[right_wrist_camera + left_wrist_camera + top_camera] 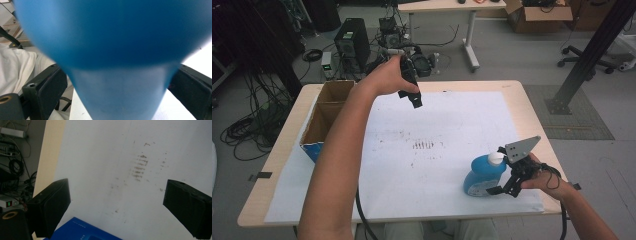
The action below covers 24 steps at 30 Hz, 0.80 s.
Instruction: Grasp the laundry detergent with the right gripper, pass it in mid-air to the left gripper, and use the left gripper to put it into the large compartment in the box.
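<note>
A blue bottle [482, 176] with a white cap [495, 158] stands on the white sheet [447, 125] at the table's front right. My right gripper [503, 186] is open, its jaws spread wide on either side of the bottle [120, 50], which sits blurred and very close between them. My left gripper [412, 95] is held up in the air over the far left part of the sheet, beside the cardboard box. It is open with nothing between its fingers [50, 205]; below them lies the stained sheet [140, 167].
An open cardboard box [324, 117] with a blue outer side [82, 231] stands at the table's left edge. Dark smudges [424, 145] mark the sheet's middle. Cables and a computer tower [352, 42] lie on the floor beyond the table.
</note>
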Tool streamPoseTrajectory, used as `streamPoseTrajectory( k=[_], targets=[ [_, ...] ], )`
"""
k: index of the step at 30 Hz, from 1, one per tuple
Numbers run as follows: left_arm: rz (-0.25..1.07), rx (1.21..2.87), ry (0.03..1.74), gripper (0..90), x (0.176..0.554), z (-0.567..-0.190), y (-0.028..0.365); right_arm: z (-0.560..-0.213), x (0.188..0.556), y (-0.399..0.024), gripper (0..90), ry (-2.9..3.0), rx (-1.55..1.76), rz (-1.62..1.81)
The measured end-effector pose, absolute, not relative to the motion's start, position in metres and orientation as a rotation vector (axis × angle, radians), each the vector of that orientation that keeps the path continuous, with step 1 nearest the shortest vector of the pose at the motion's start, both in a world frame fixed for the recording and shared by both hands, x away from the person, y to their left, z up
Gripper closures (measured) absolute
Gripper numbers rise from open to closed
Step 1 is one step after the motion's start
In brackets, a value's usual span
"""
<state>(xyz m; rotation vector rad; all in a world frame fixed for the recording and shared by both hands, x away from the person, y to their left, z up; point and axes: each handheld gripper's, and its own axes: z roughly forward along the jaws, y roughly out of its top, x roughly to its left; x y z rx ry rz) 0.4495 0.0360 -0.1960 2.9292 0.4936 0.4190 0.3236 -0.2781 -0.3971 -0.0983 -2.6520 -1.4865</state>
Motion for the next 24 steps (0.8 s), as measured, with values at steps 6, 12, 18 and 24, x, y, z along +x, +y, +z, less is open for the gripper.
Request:
streamPoseTrajectory(
  k=[6,12,18,24],
  targets=[
    [0.419,2.937,0.489,7.7,0.4495,-0.1958,0.0360,-0.3987,0.3207,-0.2744,5.0,-2.672,-0.097,-1.498],
    [0.418,2.931,0.493,7.9,0.4492,-0.1961,0.0355,-0.4014,0.3196,-0.2725,6.5,-2.663,-0.103,-1.511],
    [0.419,2.929,0.495,7.9,0.4491,-0.1963,0.0353,-0.4022,0.3192,-0.2724,10.3,-2.655,-0.098,-1.524],
    [0.420,2.932,0.495,7.9,0.4495,-0.1959,0.0363,-0.4028,0.3189,-0.2721,14.7,-2.650,-0.084,-1.515]
  ],
)
